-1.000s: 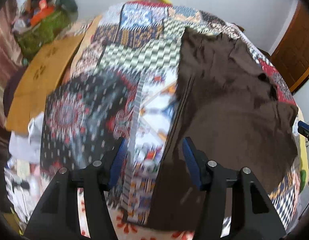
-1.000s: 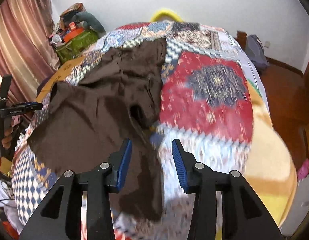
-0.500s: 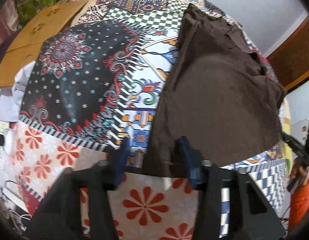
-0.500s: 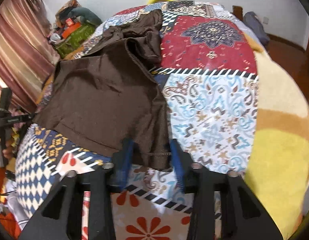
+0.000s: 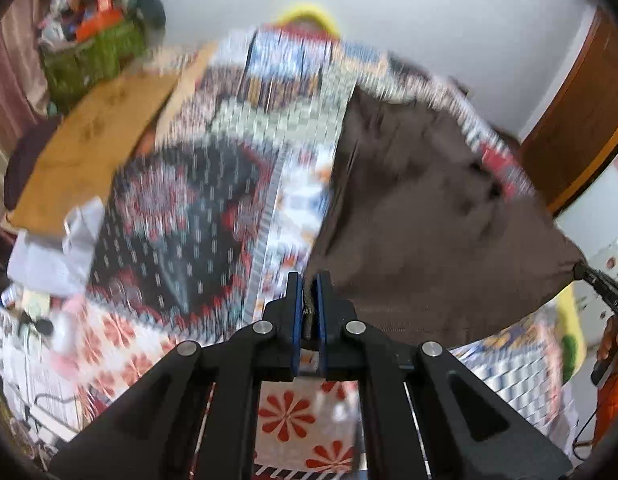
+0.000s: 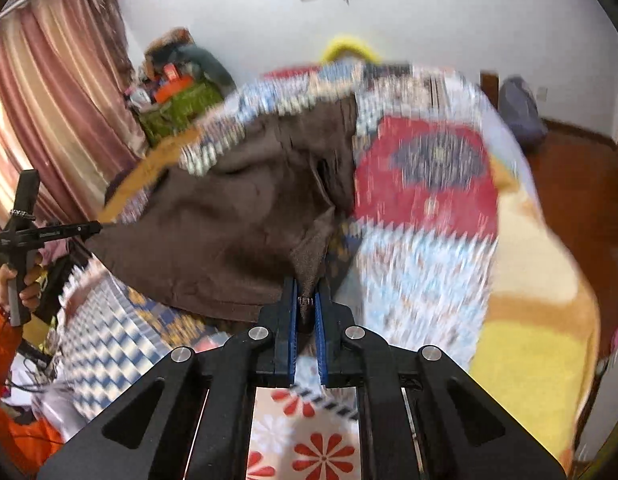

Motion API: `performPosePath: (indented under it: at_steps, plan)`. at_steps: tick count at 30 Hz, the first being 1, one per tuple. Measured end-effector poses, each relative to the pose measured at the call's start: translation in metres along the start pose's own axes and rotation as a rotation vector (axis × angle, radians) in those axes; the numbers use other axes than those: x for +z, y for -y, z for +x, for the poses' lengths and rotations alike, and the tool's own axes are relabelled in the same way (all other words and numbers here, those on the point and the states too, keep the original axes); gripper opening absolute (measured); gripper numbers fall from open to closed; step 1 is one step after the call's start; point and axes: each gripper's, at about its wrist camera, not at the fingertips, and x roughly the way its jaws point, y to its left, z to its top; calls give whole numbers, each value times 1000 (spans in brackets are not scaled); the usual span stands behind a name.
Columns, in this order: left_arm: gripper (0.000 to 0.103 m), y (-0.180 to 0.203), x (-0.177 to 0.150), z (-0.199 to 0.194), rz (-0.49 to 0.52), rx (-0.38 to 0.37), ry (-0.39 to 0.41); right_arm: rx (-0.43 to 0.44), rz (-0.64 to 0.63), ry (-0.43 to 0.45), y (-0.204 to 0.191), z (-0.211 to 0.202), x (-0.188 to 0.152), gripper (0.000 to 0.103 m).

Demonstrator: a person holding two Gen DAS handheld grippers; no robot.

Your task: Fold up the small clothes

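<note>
Where the patchwork quilt (image 5: 181, 216) covers the bed, its panels of checks, red medallion and orange flowers are smeared by motion blur in both views. White wall behind; pink curtains (image 6: 57, 92) to one side, a green basket (image 5: 89, 56) of clutter, a cardboard sheet (image 5: 93, 140) and a wooden door (image 5: 581, 128). The brown garment (image 5: 429, 216) lies spread on the quilt, its near edge raised. Left tongs (image 5: 307, 304) are clenched on one near corner; right tongs (image 6: 306, 300) are clenched on the other. Garment type cannot be made out. An orange sleeve (image 6: 5, 344) is cut off at the frame edge
</note>
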Motion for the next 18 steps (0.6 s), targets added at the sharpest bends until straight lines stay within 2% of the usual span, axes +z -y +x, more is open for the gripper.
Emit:
performPosePath:
  at_steps: [6,9,14,18]
  plan:
    - [6,24,48,-61,47,-21,188,8,-59,160,-19,-41,44,7]
    - [6,31,71,-79,59,-23,249,3,-84,216,-24,-51,64,7]
    - [6,38,112,-84,66,-3,293,-20,-103,279,-26,-53,91,7]
    - [6,32,142,-59,18,-8,254,-37,-85,283,-19,-39,112,7]
